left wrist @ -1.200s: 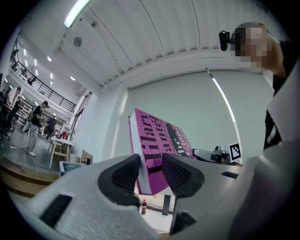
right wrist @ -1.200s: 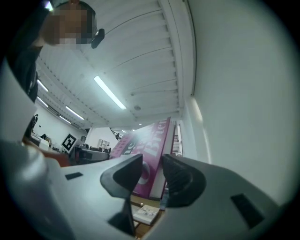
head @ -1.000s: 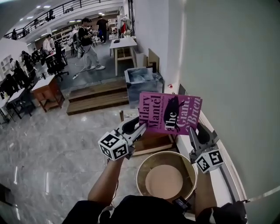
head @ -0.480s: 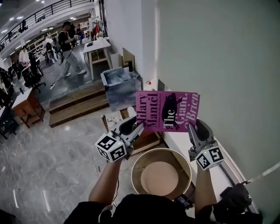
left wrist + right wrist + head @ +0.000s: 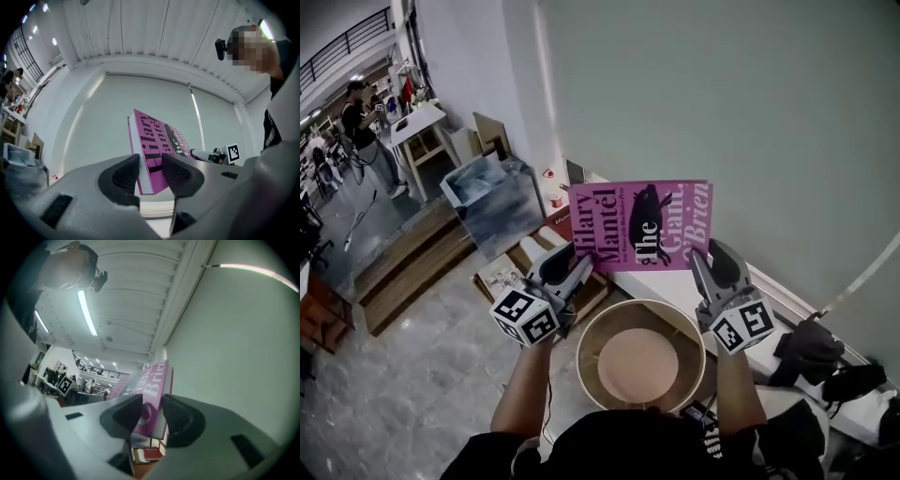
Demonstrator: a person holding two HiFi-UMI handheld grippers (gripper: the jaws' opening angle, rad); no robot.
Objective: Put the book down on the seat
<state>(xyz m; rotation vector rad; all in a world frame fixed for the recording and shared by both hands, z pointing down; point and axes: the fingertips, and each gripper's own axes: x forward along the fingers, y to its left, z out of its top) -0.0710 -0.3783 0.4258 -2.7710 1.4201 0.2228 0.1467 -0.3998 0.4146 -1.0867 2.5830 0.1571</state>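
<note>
At the far left, a person (image 5: 366,131) stands by a white table (image 5: 422,127). Nearer, a grey box (image 5: 492,192) sits on the floor beside some wooden steps (image 5: 403,272).

The left claw (image 5: 570,274) (image 5: 150,171) is clamped on the left edge of the pink book (image 5: 642,225) (image 5: 154,150). Its two dark pads press on both sides of the book.

The pink book is up in the air, held between the two claws. Its front cover faces the person and its words run sideways. It is in front of the pale wall (image 5: 722,94). The round seat (image 5: 639,366) is below it and a bit nearer, with nothing on top.

The right claw (image 5: 711,267) (image 5: 152,416) is clamped on the book's (image 5: 152,385) right edge, down low.

At the far right, a dark bundle (image 5: 811,347) lies on a white ledge (image 5: 675,286).
</note>
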